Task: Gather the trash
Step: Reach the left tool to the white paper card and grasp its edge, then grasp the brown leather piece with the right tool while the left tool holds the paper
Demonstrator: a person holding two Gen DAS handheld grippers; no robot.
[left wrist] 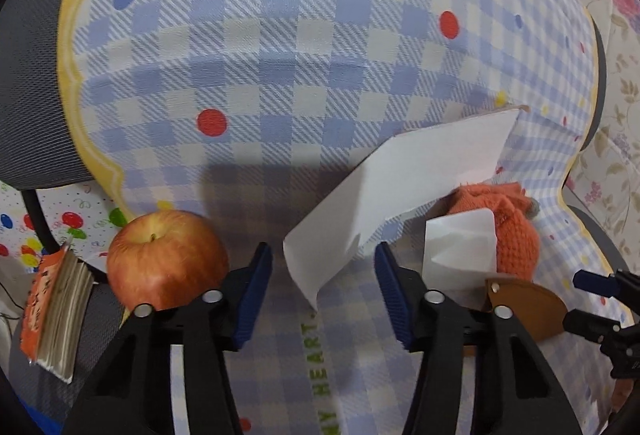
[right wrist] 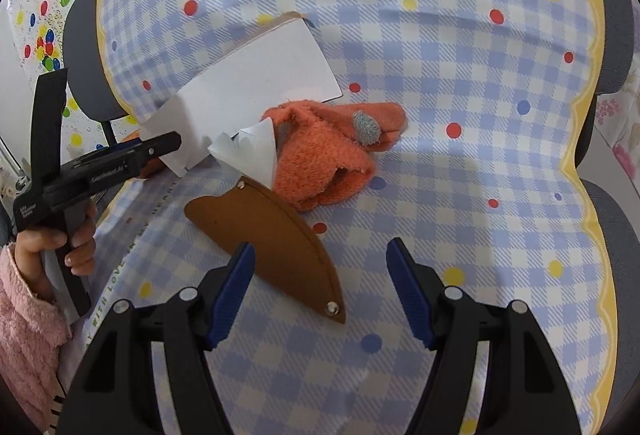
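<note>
White paper on blue gingham: left tongs reaching for the scrap

White paper sheet (left wrist: 404, 191) lay creased on the gingham cloth (left wrist: 280, 55), one curled corner hanging between the spread pads of the left tongs (left wrist: 323, 293), which did not yet press on it. A clean pick probably needed the pads brought onto that corner before squeezing, clear of the red apple (left wrist: 166, 259) at their left. A smaller folded paper (right wrist: 250, 151) rested against the orange knitted piece (right wrist: 324, 159). Right tongs (right wrist: 320, 295) hung spread and empty above the tip of the brown leather sheath (right wrist: 272, 243). No bin or bag for the trash showed in either view.
</note>
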